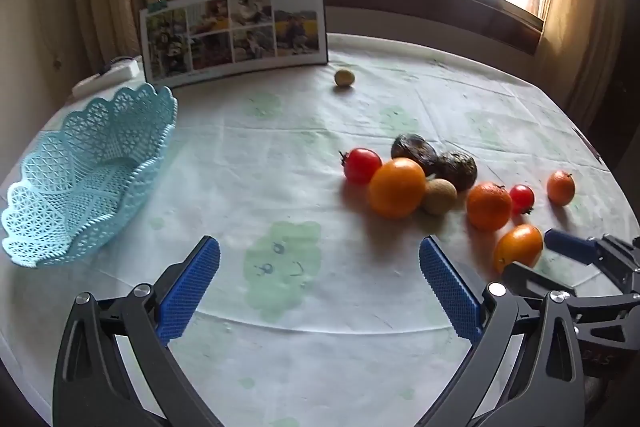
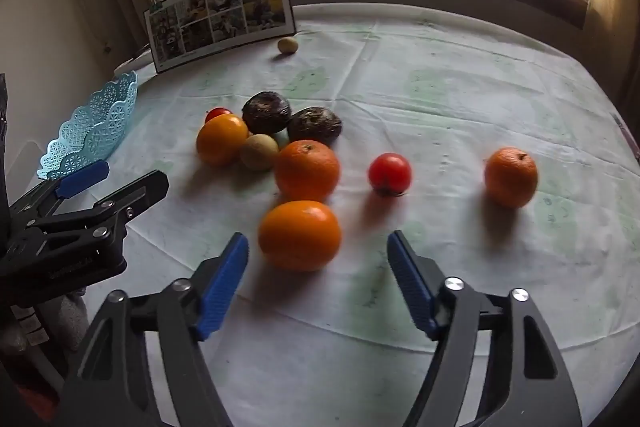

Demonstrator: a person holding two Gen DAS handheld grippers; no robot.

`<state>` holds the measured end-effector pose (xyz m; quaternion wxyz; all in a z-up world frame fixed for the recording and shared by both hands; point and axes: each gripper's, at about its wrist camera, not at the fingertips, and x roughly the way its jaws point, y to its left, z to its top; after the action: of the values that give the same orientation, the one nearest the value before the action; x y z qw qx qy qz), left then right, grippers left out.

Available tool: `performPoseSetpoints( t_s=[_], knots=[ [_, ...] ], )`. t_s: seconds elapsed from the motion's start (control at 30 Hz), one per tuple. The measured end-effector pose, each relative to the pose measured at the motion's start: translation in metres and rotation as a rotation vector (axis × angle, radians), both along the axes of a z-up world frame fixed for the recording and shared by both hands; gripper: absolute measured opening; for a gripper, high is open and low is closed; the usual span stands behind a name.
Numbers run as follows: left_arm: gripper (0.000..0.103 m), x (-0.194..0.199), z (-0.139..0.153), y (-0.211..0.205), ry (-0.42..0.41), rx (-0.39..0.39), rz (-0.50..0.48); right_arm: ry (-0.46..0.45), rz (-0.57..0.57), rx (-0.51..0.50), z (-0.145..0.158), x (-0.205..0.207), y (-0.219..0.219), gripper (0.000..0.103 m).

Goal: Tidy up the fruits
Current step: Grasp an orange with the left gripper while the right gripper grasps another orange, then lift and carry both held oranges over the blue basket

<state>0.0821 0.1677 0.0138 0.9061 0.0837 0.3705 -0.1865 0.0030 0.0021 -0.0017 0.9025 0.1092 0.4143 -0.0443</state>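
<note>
A light blue lattice basket point(image 1: 88, 179) point(image 2: 94, 131) stands empty at the table's left. Fruit lies scattered on the right: a large orange point(image 1: 397, 187), a red tomato point(image 1: 362, 165), two dark wrinkled fruits point(image 1: 414, 149), a brown kiwi-like fruit point(image 1: 440, 196), a mandarin point(image 2: 307, 169), a small tomato point(image 2: 390, 173) and a far mandarin point(image 2: 511, 176). My right gripper point(image 2: 316, 243) is open, and the nearest orange point(image 2: 300, 235) point(image 1: 519, 247) rests just ahead of its fingertips. Over bare cloth, my left gripper point(image 1: 318, 247) is open and holds nothing.
A small yellow-green fruit point(image 1: 344, 77) lies alone near a clipped photo board point(image 1: 236, 31) propped at the back. A white power strip point(image 1: 108, 73) rests behind the basket. A pale green patterned cloth point(image 1: 280, 155) covers the round table below a window.
</note>
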Motion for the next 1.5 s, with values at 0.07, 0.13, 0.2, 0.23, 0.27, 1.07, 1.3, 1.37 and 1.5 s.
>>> performPoseSetpoints(
  t_s=[0.07,0.13,0.2,0.23,0.27,1.07,1.3,1.37,1.5],
  knots=[
    [0.101,-0.001,0.001,0.000,-0.003,-0.001,0.000,0.004,0.012,-0.008,-0.001,0.004,0.005,0.063],
    [0.101,-0.001,0.000,0.001,0.000,-0.001,-0.002,0.006,0.013,-0.032,-0.003,0.011,0.013,0.054],
    [0.101,0.001,0.000,0.001,0.003,-0.005,-0.007,-0.005,0.011,-0.031,-0.007,0.012,0.012,0.047],
    [0.101,0.001,0.000,0.001,0.005,-0.009,-0.009,-0.008,0.010,-0.030,-0.007,0.013,0.010,0.043],
    [0.101,0.002,-0.001,0.001,0.012,-0.014,-0.015,-0.011,0.021,-0.027,-0.008,0.012,0.007,0.043],
    [0.059,0.026,-0.009,-0.053,0.140,0.029,-0.180,-0.116,-0.064,0.062,0.007,-0.014,-0.037,0.043],
    [0.055,0.032,-0.010,-0.056,0.156,0.005,-0.173,-0.107,-0.060,0.101,0.006,-0.014,-0.038,0.043],
    [0.050,0.032,-0.010,-0.057,0.154,-0.004,-0.178,-0.112,-0.056,0.094,0.007,-0.015,-0.037,0.043],
    [0.044,0.033,-0.009,-0.058,0.160,-0.025,-0.190,-0.115,-0.056,0.093,0.007,-0.016,-0.036,0.043]
  ],
)
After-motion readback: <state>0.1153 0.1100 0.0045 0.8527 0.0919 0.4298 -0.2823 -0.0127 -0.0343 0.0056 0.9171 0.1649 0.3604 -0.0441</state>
